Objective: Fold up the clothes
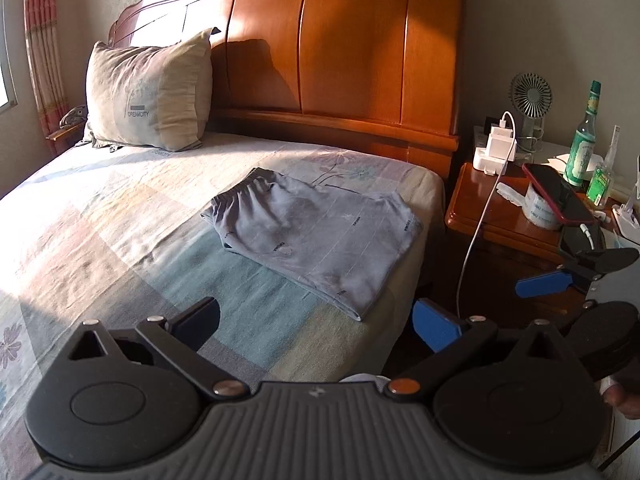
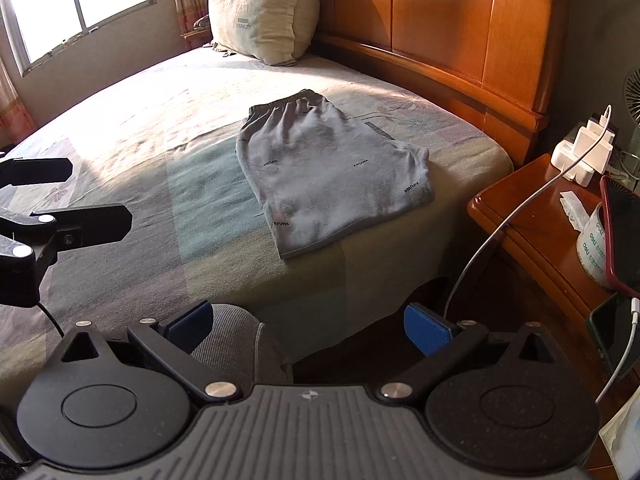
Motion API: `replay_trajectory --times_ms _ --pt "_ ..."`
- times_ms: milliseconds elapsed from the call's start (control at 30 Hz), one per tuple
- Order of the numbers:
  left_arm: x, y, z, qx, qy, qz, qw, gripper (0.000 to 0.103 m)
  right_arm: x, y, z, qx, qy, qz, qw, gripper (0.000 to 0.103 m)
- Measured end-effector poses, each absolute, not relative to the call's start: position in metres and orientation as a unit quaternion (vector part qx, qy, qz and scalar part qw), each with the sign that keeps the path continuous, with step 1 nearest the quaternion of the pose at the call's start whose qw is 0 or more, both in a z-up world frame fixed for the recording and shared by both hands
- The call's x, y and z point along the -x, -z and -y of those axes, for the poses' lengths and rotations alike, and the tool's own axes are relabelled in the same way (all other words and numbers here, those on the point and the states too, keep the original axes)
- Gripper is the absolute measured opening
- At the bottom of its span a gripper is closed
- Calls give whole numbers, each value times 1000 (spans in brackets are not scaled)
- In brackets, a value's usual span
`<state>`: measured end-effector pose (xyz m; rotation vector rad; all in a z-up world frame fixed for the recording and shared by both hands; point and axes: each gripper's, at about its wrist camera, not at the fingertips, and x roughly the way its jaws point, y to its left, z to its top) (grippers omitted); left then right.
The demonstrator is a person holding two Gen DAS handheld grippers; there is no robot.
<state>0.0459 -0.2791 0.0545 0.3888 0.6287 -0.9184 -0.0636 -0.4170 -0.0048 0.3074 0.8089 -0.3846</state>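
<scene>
A pair of grey shorts (image 1: 316, 236) lies folded flat on the bed near its right edge, waistband toward the headboard; it also shows in the right wrist view (image 2: 332, 176). My left gripper (image 1: 320, 320) is open and empty, held back from the shorts over the bed's near side. My right gripper (image 2: 310, 324) is open and empty, off the bed's edge, above a grey-clad knee (image 2: 236, 340). The right gripper also shows at the right of the left wrist view (image 1: 576, 270), and the left gripper shows at the left of the right wrist view (image 2: 96, 196).
A pillow (image 1: 148, 96) leans on the wooden headboard (image 1: 340, 40). A wooden nightstand (image 1: 508, 216) right of the bed holds a charger with white cable (image 1: 498, 144), a red phone (image 1: 556, 196), a fan (image 1: 530, 96) and a green bottle (image 1: 584, 140). A window (image 2: 76, 0) is far left.
</scene>
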Motion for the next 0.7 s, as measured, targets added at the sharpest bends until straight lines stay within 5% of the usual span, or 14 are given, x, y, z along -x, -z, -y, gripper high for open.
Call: replay_trajectory --times_ms 700 --pt "-62 -46 247 -135 355 -381 843 102 52 -8 393 -127 209 -403 882 103"
